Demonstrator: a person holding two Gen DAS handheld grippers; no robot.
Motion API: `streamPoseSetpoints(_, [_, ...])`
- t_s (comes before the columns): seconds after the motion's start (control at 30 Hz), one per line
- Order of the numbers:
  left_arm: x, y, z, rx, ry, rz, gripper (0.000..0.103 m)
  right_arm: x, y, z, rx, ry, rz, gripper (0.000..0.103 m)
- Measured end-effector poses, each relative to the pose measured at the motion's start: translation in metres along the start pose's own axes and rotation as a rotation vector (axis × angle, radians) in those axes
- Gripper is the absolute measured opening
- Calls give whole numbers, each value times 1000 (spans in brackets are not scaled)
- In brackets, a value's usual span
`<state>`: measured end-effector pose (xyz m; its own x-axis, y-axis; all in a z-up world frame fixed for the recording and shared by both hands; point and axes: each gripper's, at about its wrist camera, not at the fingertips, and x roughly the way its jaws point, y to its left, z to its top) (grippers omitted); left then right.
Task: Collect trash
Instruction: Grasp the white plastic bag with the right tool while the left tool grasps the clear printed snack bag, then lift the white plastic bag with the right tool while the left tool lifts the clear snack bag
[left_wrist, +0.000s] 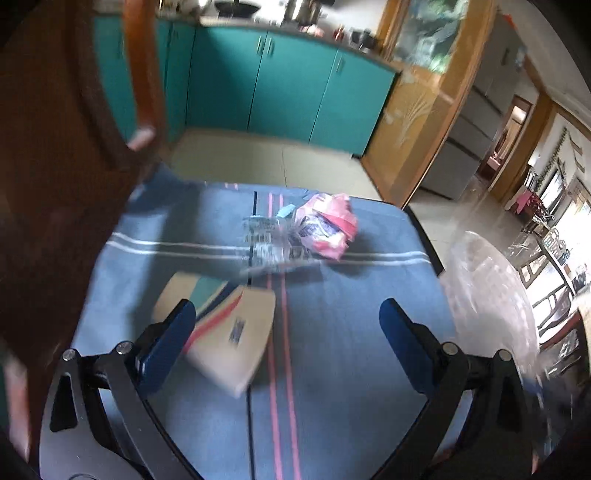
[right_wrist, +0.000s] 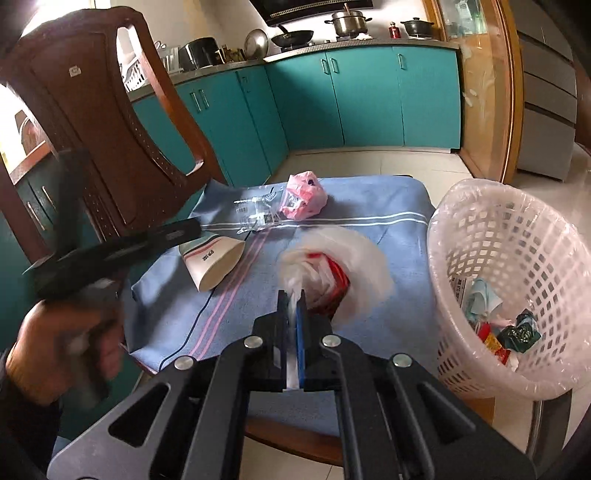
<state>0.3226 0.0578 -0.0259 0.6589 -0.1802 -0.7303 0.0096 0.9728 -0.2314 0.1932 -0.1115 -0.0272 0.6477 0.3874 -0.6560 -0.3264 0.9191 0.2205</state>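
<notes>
Right gripper (right_wrist: 291, 295) clamped white plastic bag (right_wrist: 332, 273), lifted beside basket (right_wrist: 480, 206), probably for dropping in. Left gripper (left_wrist: 288, 314) spread wide, empty, over paper cup (left_wrist: 229, 332) w/ blurred outline.

Matt blue woven cloth (right_wrist: 369, 199) covers the surface, pink and white stripes across it; thin crinkly white plastic bag (right_wrist: 332, 266) pinched in the right gripper (right_wrist: 291, 295), its jaws matt black; paper cup (right_wrist: 214, 264) smooth, clear glossy wrapper (right_wrist: 255, 214) near the far edge; basket (right_wrist: 517, 266) white plastic lattice; chair (right_wrist: 110, 122) dark polished wood
</notes>
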Motion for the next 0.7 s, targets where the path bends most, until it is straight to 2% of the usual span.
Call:
streamPoseSetpoints(0.17, [62,5,40,-53,90,19,99,-3,-8,7,28,4,43,4])
streamPoseSetpoints(0.27, [90,6,54,-63,126,58,94,-6,-8,11,30,-2,70,4])
streamPoseSetpoints(0.3, [98,6,57,-61,137,70,89,-6,-9,10,30,-3,73,4])
streamPoseSetpoints(0.37, [113,7,60,-56,174,81,67,-5,-9,10,30,5,78,4])
streamPoseSetpoints(0.4, [116,9,61,-61,183,86,52,-4,-10,10,30,6,78,4])
streamPoseSetpoints(0.5, [110,14,57,-76,176,63,34,-4,-9,10,30,10,80,4])
streamPoseSetpoints(0.63, [63,10,39,-18,89,9,31,-7,-7,10,25,-2,85,4])
streamPoseSetpoints(0.7, [19,1,21,38,13,-21,31,-11,-4,10,13,-14,89,4])
